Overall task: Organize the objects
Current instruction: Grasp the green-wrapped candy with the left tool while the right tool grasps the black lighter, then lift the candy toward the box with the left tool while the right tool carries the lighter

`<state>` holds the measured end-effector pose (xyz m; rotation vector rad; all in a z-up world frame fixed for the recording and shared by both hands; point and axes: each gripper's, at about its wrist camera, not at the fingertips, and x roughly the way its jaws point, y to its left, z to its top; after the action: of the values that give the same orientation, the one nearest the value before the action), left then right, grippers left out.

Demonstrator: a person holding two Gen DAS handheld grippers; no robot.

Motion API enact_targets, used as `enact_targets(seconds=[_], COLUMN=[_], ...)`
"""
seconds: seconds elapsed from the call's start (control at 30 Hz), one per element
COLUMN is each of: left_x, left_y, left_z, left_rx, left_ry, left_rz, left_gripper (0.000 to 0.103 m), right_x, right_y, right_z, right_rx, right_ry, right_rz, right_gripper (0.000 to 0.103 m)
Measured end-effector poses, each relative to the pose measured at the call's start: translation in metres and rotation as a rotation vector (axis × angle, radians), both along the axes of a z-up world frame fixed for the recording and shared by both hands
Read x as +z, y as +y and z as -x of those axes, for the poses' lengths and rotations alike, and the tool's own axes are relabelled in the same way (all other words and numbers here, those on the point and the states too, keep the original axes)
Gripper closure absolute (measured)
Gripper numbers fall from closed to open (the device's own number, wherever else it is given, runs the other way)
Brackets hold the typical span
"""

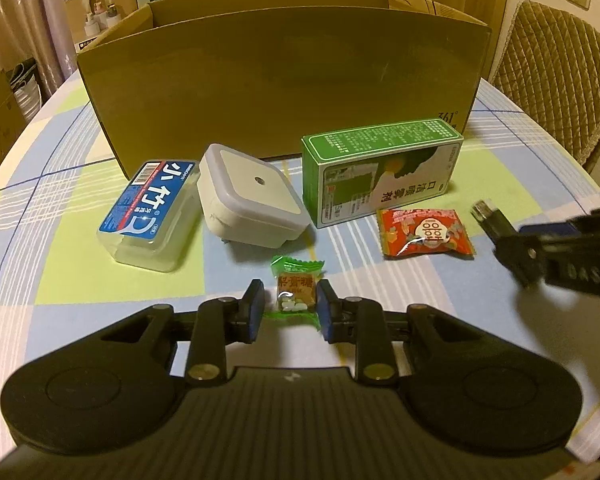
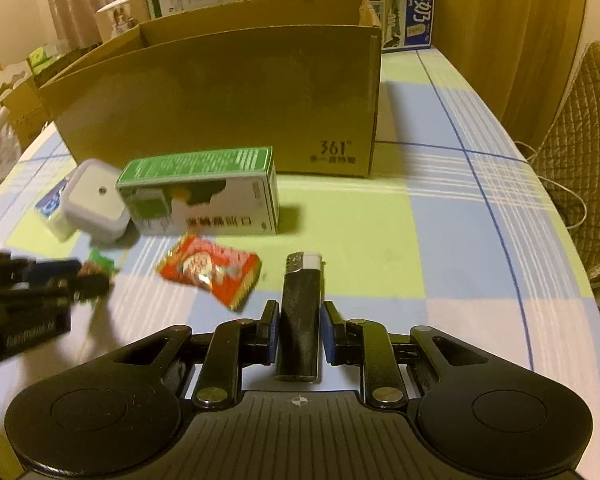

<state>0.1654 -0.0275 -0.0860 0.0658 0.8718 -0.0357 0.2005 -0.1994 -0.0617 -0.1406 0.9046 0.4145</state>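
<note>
Green candy (image 1: 296,288) between left tool (image 1: 290,304) fingers; lighter (image 2: 300,312) between right tool (image 2: 299,332) fingers.

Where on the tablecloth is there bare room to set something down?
Free: the checked tablecloth right of the black lighter and brown cardboard box. Crowded: before the box, where the green carton, white square container and red snack packet cluster.
</note>
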Motion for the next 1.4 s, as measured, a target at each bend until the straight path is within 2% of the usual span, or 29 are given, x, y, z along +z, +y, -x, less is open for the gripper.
enact_targets(seconds=[0.27,0.33,0.37,0.5,0.73,1.0,1.4], left_x=[-0.001,0.0,0.0,0.004,0.024,0.062,0.114], left_y=[0.001,0.0,0.0,-0.001,0.001,0.004,0.011], left_z=[-0.001,-0.001,-0.001,0.002,0.018,0.039,0.059], left_rx=[0.001,-0.009,-0.014,-0.024,-0.009,-0.004,-0.01], left_ry=[-0.003,0.0,0.005,0.007,-0.018,-0.055,-0.14], left_rz=[0.006,0.003,0.004,-0.003,0.013,0.028,0.036], left_gripper=[0.08,0.082,0.086,0.087,0.087,0.087,0.087], right_x=[-0.004,-0.005,-0.005,-0.002,0.029,0.071,0.108], right_y=[0.006,0.006,0.006,0.001,-0.004,-0.003,0.004], right_z=[0.004,0.004,0.004,0.002,0.019,0.044,0.067], right_rx=[0.013,0.003,-0.001,-0.025,-0.036,-0.028,-0.001], right_ry=[-0.047,-0.047,-0.045,-0.025,-0.061,-0.109,-0.149], right_rz=[0.046,0.042,0.04,0.01,-0.049,-0.093,-0.146], right_gripper=[0.084,0.084,0.084,0.084,0.084,0.084,0.084])
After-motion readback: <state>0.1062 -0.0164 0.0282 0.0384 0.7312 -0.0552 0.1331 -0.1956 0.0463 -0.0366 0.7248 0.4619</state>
